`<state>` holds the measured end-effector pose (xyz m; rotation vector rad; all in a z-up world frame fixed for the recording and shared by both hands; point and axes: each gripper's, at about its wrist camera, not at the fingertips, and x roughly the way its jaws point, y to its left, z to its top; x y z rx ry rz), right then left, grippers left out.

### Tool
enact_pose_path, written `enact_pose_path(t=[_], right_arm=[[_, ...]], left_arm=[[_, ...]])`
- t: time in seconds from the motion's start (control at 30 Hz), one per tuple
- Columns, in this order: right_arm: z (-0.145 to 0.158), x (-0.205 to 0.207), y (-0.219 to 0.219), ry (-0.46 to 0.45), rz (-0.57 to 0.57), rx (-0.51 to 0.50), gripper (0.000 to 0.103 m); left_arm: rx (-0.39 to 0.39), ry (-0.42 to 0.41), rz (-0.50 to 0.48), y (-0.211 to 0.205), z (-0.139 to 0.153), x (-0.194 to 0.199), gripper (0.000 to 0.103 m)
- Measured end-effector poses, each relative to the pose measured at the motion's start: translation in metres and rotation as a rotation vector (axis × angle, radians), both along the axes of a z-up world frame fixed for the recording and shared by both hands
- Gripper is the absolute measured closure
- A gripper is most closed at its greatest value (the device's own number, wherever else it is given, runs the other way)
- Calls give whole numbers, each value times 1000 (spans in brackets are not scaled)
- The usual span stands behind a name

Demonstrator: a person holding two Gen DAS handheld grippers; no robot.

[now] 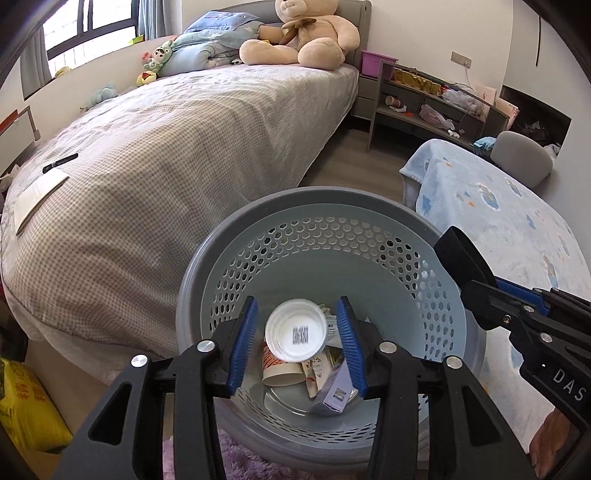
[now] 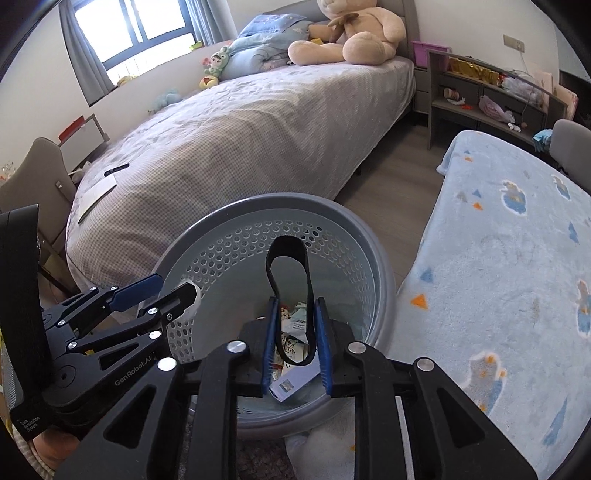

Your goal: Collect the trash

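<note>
Daylight from a dark-framed window falls on a grey checked bed, wood floor and grey shelf unit.

Bed left, grey checked cover; teddy bear at far end. Paper and pen near. Blue blanket right; shelf far.

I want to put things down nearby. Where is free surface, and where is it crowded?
Free: the bed between the paper and the teddy bear; the wood floor between bed and blue blanket. Crowded: the shelf and the bin bottom.
</note>
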<state>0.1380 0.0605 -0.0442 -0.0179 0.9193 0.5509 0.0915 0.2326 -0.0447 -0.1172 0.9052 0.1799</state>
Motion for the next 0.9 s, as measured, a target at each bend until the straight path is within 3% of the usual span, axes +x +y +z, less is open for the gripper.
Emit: enact_pose_path(t=[0.07, 0.2, 0.9], right_arm=[[2, -1, 0, -13, -7, 11, 59], [6, -1, -1, -19, -16, 11, 58], [7, -6, -1, -17, -20, 11, 53]], left_arm=[[9, -8, 8, 2, 2, -2, 47], [20, -19, 26, 5, 5, -6, 36], [24, -24, 67, 9, 10, -9, 27]])
